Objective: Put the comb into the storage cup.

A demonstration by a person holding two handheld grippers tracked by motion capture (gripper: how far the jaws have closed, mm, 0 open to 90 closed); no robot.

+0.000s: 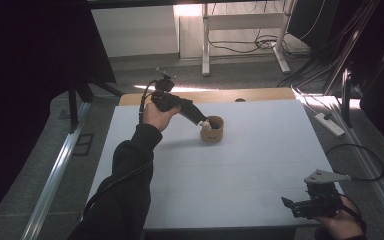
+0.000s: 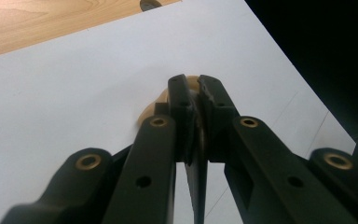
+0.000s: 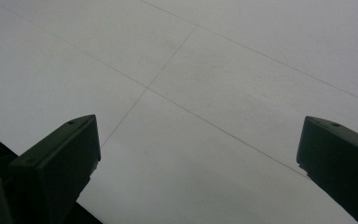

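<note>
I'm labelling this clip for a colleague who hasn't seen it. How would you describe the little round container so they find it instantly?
Start at the white table, then look toward its far edge, just left of centre. There stands a small tan round cup, upright, with the left hand-held gripper reaching into its open top, where something small and white shows. It is the sole tan thing standing on the white surface.

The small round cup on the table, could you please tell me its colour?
Light tan, like wood; the cup shows best in the high view.
</note>
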